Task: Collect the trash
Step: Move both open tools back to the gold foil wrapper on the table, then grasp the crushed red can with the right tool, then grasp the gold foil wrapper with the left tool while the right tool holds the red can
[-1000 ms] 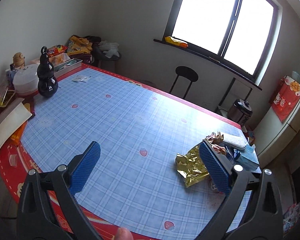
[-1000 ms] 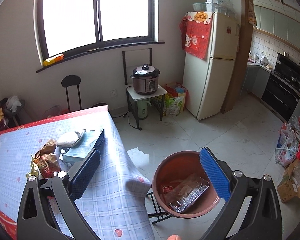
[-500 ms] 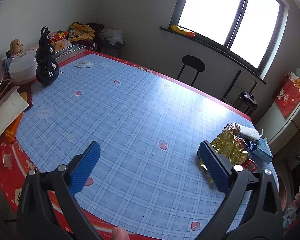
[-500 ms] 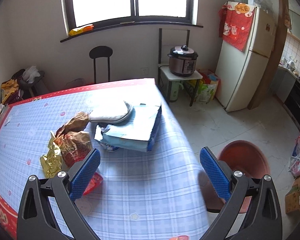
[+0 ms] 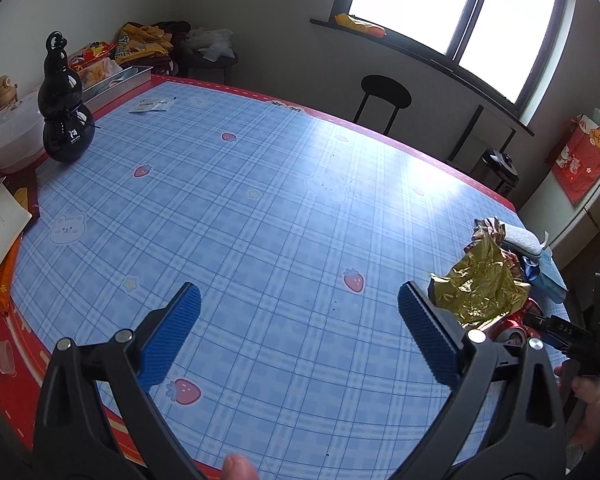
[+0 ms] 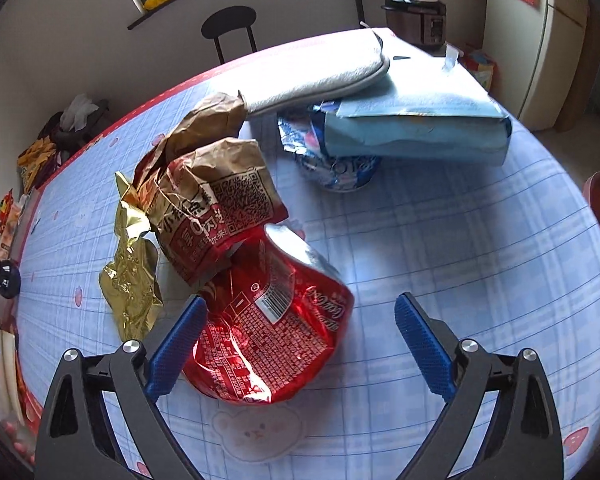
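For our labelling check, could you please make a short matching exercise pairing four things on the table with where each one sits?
Things:
1. crushed red can
2. gold foil wrapper
3. white pouch
4. black gourd bottle

Places:
A. lying on the light blue packet
B. standing near the table's far left edge, away from the trash
C. between the right gripper's closing jaws, not yet pressed by both pads
D. left of the brown paper bag

Pairs: 1-C, 2-D, 3-A, 4-B
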### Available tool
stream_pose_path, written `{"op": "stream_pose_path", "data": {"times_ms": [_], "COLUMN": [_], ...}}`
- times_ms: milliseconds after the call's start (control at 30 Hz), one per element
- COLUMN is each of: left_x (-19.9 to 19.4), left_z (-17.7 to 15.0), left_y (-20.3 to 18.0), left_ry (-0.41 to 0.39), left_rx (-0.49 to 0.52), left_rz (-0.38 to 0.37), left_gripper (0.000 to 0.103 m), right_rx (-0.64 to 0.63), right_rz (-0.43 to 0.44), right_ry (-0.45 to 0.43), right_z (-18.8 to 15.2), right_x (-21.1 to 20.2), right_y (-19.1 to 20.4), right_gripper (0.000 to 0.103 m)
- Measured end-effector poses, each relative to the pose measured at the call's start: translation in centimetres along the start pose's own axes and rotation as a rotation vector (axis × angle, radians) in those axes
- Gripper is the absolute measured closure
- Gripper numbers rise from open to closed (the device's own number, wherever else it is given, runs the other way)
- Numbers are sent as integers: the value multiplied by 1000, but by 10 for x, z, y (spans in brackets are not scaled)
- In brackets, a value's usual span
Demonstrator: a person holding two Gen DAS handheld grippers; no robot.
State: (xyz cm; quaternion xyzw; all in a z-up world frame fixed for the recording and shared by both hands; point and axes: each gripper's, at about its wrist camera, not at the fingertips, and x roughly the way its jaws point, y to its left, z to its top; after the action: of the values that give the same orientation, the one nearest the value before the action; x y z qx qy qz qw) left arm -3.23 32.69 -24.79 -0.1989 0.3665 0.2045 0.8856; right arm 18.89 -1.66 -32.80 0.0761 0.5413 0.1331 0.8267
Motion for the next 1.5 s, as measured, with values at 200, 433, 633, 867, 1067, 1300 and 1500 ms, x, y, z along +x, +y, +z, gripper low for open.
{"op": "stream_pose_path", "data": {"times_ms": [200,433,633,867,1067,1300,1500], "left_x": [5,9,19,45,71,106,126], "left_z": [-6,-13,-23,-48,-74,-95,-87], "left_y": [-6,-22,-70,-155,-223,-262,-258], "left_ry": [26,54,74,95,60,30,30], "left_rx": [14,51,159,396,601,778,738], "left_rz": [0,34,1,-55,-37,66,143], "left_gripper": [6,6,6,6,6,6,6], "right_rx": [98,173,158,161,184,247,261], "right_rz": [63,164,189,141,71,22,3], "right_ry": [39,21,-38,-118,-160,-178,-184], "right_z": [-1,0,0,0,-12,-30,-39], "right_x": [13,-11,-46,-90,-118,-137,-148], "right_y": [-5,-28,-48,-84,-120,-158,-173], "right_gripper": [41,66,67,67,67,66,66]}}
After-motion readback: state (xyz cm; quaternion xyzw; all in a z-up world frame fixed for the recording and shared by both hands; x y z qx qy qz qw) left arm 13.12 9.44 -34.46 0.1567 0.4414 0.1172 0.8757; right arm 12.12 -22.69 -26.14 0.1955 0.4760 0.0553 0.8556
